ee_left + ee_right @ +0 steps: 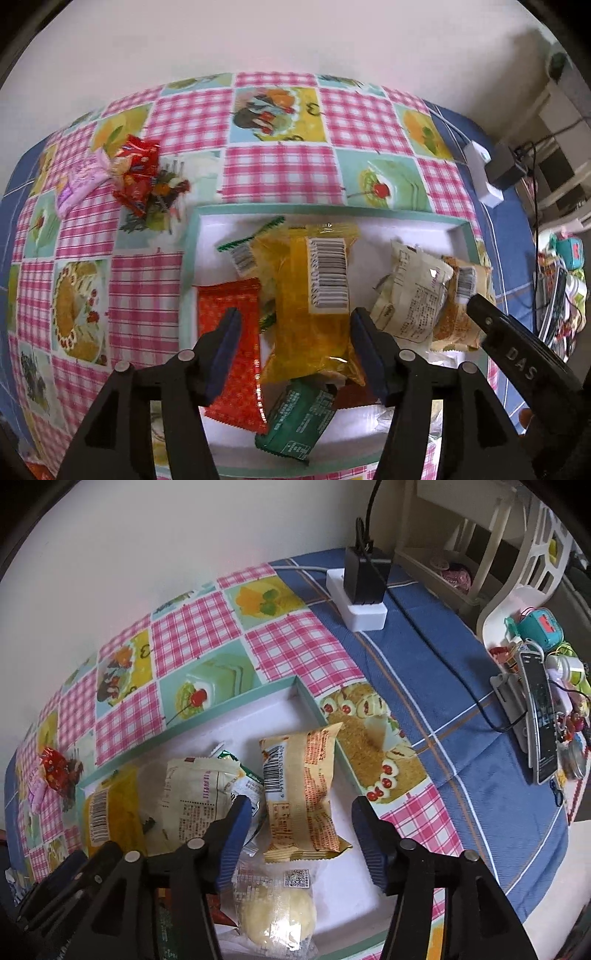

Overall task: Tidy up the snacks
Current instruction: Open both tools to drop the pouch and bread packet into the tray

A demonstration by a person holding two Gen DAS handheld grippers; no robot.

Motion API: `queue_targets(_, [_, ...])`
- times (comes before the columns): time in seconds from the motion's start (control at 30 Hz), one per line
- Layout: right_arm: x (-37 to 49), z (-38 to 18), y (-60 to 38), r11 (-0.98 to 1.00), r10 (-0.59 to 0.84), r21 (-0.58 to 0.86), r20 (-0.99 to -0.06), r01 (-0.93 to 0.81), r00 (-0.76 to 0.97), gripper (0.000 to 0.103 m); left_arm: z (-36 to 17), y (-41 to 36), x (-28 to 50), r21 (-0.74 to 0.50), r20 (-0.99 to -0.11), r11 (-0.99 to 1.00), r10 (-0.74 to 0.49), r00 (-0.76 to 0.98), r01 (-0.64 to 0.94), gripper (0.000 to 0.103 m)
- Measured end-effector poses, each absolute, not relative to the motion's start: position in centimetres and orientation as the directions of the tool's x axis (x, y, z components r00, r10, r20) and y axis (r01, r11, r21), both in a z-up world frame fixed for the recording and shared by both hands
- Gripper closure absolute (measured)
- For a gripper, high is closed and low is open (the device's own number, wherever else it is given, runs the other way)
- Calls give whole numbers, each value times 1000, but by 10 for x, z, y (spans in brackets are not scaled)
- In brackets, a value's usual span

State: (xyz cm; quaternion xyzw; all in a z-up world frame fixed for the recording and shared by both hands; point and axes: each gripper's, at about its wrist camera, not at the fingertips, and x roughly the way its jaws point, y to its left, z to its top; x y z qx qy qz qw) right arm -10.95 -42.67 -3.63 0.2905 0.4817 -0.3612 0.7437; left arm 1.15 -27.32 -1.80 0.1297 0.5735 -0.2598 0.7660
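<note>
A white tray with a teal rim lies on the checked tablecloth and holds several snack packets. My left gripper is open above the tray; a yellow packet lies under the gap between its pads, with an orange-red packet and a green packet beside it. My right gripper is open too, over a tan packet that no pad touches. A cream packet and a clear-wrapped bun lie close by. Red packets and a pink packet sit loose on the cloth, far left.
A white power strip with a black adapter and cables sits on the blue cloth at the back right. A remote control and small clutter crowd the right edge. A wall runs behind the table.
</note>
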Motion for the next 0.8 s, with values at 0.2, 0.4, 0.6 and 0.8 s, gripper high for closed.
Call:
queue_targets(0.2, [-111, -32, -423, 581, -262, 86, -921, 809, 286, 30, -14, -258, 19, -100, -941, 877, -236, 241, 470, 31])
queue_targets(0.4, [-108, -31, -415, 603, -261, 85, -919, 793, 296, 20, -13, -246, 24, -100, -939, 898, -227, 258, 428, 31])
queue_targets(0.6, [-107, -28, -406, 624, -270, 77, -913, 777, 307, 10, -10, -239, 25, -115, -938, 908, -234, 258, 403, 29])
queue_targets(0.8, [-108, -26, -402, 630, -276, 88, -903, 772, 328, 0, -10, -227, 29, -108, -935, 927, -218, 280, 360, 23])
